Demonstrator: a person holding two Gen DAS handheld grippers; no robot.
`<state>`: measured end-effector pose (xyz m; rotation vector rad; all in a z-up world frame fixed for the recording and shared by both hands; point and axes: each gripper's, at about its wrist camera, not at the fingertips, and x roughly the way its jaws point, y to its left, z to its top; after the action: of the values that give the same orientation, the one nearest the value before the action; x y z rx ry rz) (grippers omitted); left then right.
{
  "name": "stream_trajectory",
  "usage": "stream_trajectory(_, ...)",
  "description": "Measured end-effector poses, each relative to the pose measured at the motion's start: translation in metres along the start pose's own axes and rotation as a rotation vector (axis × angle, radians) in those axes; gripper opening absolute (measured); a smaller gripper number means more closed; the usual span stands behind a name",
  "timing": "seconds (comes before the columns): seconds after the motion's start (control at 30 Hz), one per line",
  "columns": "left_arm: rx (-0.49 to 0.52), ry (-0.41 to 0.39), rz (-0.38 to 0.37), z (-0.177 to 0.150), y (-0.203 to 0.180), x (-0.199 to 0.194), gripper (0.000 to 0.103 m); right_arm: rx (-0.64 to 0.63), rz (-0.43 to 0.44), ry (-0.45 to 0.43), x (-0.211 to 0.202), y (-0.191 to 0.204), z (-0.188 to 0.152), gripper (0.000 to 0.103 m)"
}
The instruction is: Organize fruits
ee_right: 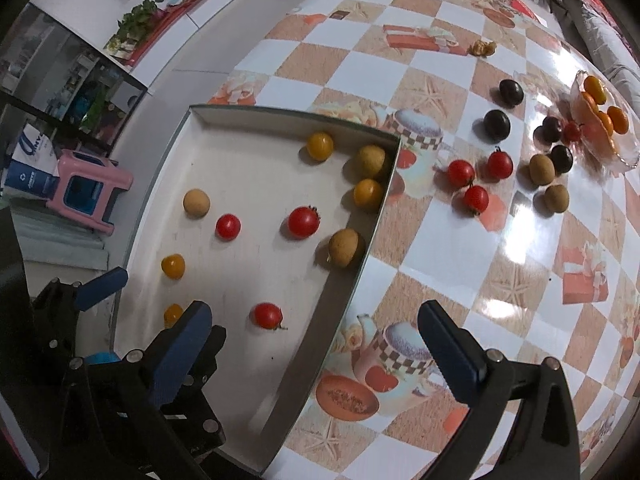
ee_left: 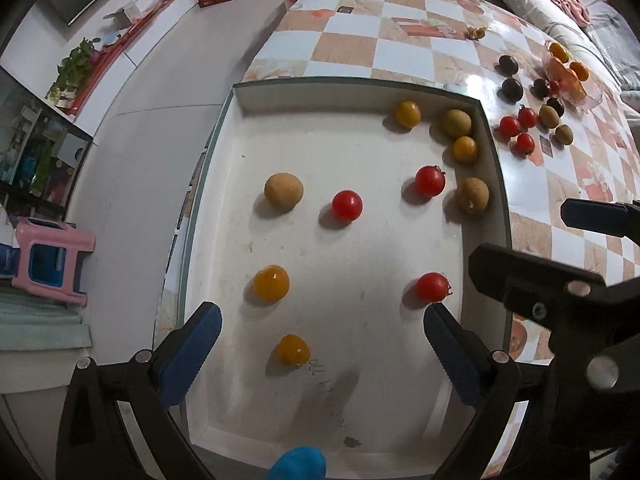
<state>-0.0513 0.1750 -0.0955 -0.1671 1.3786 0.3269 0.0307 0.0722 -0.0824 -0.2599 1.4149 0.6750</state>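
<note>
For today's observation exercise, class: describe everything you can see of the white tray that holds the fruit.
The tray is a shallow, white, rectangular box with low upright walls and greenish-grey outer edges. Its floor looks scuffed, with faint handwriting near the front. It lies flat on the checked tablecloth, at the table's left edge. Ten small fruits rest on its floor: three red, four yellow-orange, three tan, several bunched in the far right corner. Neither tool touches it, as far as can be seen.
</note>
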Motion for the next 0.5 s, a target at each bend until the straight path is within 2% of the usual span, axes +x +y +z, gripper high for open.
stream_trajectory(0.5, 0.003, 0.037, 0.006, -0.0052, 0.0043, 0.0031, 0.101, -0.007, -0.011, 0.019, 0.0012, 0.0056, -0.0050, 0.103)
